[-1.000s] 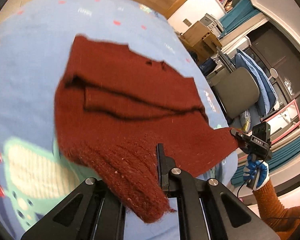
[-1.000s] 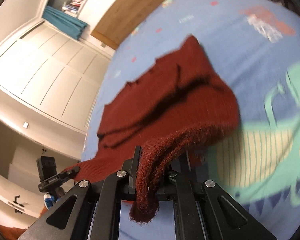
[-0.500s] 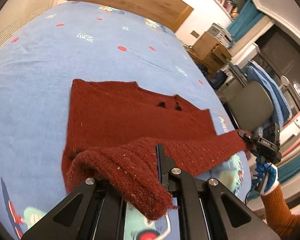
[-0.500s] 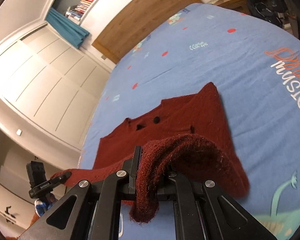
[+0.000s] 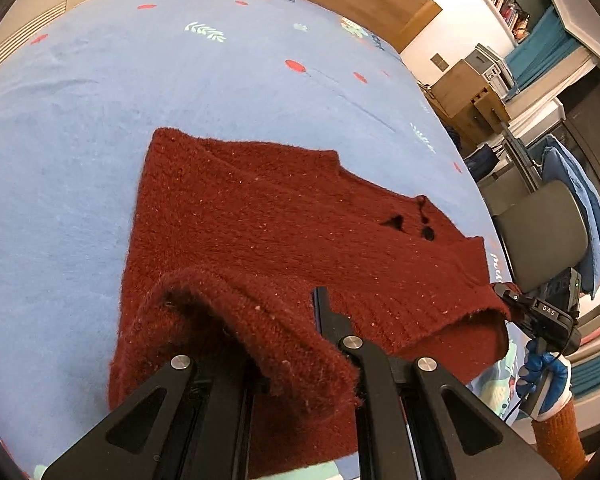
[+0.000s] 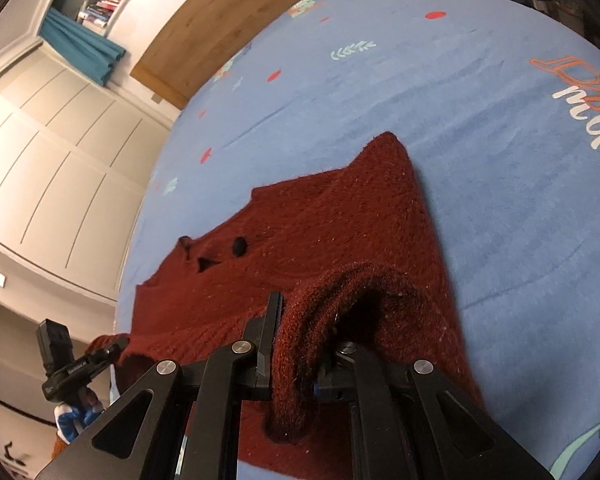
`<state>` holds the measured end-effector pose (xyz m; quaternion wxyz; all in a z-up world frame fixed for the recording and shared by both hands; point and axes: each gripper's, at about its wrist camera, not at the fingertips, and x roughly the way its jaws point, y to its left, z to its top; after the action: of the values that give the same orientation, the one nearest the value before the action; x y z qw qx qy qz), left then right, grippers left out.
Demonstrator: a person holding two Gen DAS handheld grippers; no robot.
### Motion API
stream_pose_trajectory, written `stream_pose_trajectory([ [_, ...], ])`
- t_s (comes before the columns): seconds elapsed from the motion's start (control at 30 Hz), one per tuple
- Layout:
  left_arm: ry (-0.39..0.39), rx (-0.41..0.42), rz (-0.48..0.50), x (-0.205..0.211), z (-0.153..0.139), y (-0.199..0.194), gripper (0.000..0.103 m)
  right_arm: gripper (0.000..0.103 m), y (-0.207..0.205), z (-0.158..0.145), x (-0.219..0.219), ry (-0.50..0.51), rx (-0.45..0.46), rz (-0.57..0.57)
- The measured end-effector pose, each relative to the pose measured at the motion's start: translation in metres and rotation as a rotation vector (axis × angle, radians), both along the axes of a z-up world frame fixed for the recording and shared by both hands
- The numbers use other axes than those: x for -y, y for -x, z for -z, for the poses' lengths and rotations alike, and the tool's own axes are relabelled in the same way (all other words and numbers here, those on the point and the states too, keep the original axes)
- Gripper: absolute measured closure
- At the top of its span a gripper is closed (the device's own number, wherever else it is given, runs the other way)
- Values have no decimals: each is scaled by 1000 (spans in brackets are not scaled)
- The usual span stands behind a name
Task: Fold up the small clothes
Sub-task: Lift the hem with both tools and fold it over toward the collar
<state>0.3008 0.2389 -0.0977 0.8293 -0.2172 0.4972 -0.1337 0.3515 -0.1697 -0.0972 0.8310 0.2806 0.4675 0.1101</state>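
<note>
While R view shows "music" print [image 6: 592,120], L view: chair [image 5: 540,236].

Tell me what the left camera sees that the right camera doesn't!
Only the left wrist view shows a grey chair and cardboard boxes. Only the right wrist view shows white cupboard doors and the word "music" on the bedspread. Both show the dark red sweater on the blue bedspread, its hem pinched in both grippers.

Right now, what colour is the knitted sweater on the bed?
Dark brick red sweater, flecked with pale specks; clearest in the left wrist view.
</note>
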Motion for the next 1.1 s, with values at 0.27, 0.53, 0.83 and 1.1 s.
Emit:
stream_pose_trajectory([
  [0.27,4,-14,-12,-4,6,4,97,91,0,6,2,7,-18,-1],
  [0.53,-6,-16,-10,-2,5,1,97,91,-3,8,0,13,-22,-1],
  [0.83,-12,-17,-9,-1,6,-2,97,91,-3,10,1,11,-26,1],
  [1.1,-7,-20,-12,-2,8,-4,97,91,-3,10,1,11,-26,1],
])
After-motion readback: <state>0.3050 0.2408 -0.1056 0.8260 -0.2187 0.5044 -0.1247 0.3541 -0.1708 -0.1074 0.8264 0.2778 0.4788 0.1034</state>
